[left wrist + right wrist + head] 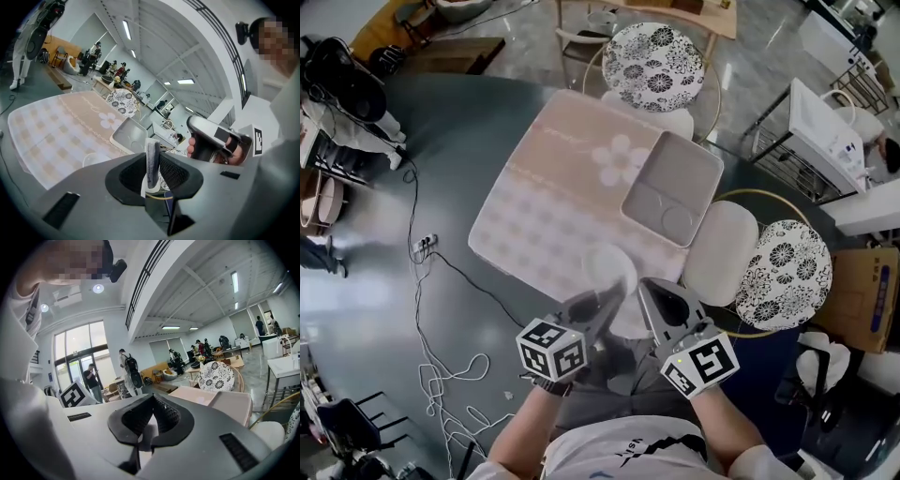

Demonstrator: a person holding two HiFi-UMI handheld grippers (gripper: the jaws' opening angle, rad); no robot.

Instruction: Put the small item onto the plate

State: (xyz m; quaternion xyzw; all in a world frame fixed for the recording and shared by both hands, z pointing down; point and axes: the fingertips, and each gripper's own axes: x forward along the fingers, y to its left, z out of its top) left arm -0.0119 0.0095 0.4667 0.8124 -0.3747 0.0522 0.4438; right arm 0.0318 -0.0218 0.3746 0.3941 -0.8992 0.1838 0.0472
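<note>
A small flat grey item (151,157) stands upright between the jaws of my left gripper (153,164), which is shut on it. In the head view that left gripper (609,302) hovers at the table's near edge, just short of a small white plate (609,265). From the left gripper view the plate (93,158) lies ahead and to the left on the cloth. My right gripper (651,289) is held beside the left one, jaws shut, nothing between them. The right gripper view shows its tips (153,401) meeting.
A grey compartment tray (675,187) lies on the right part of the pink checked tablecloth (553,178). White-cushioned chairs with floral backs (783,272) stand at the far and right sides. Cables (441,281) run over the dark floor on the left.
</note>
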